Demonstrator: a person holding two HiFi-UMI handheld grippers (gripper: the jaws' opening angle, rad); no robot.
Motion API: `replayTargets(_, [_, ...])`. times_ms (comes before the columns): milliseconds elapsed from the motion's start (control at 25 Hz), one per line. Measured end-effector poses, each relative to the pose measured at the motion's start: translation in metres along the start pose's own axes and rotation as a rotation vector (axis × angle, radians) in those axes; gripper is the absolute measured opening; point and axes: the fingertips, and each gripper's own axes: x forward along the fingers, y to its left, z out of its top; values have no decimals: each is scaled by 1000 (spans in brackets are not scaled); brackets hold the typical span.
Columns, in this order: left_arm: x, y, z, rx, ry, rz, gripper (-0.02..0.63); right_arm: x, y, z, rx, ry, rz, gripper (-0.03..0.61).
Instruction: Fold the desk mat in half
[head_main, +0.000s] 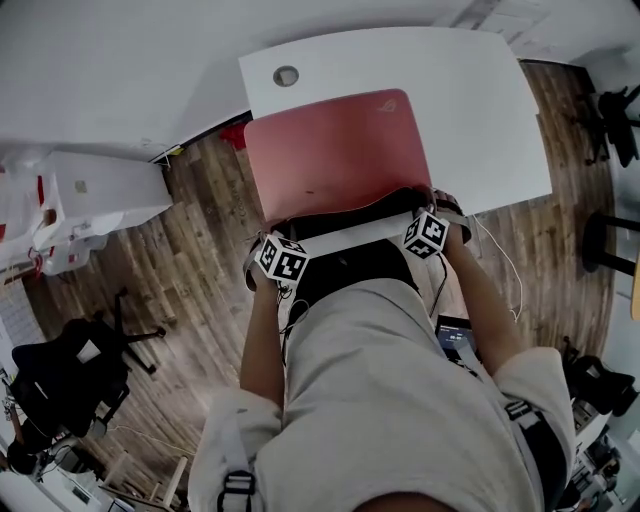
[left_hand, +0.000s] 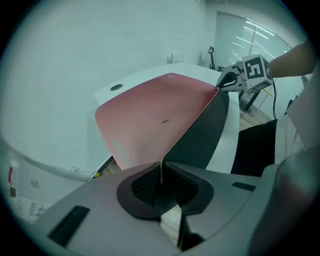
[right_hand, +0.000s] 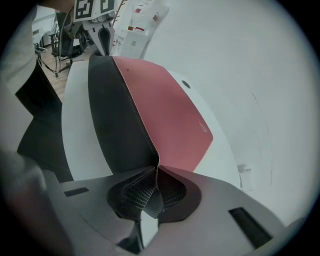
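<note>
Over white desk (head_main: 480, 100), left gripper (left_hand: 161, 180) and right gripper (right_hand: 156, 182) clench jaws on lifted desk mat (head_main: 340, 150) edge.

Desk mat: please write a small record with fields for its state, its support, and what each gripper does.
mat: pink desk mat, dark underside, near edge lifted
support: white table
left gripper: shut on near left corner
right gripper: shut on near right corner
fold: not yet done

One desk mat (head_main: 335, 150); one white table (head_main: 480, 100); left hand-held gripper (left_hand: 161, 176) plus right hand-held gripper (right_hand: 156, 177): two
</note>
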Motion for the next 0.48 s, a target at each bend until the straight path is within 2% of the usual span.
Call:
replayTargets(160, [0, -4, -5, -16, -2, -32, 38, -3, 5, -1, 15, 3, 17, 49])
replayTargets(480, [-1, -4, -5, 13, 39, -63, 38, -1, -1, 7, -54, -13, 82, 49])
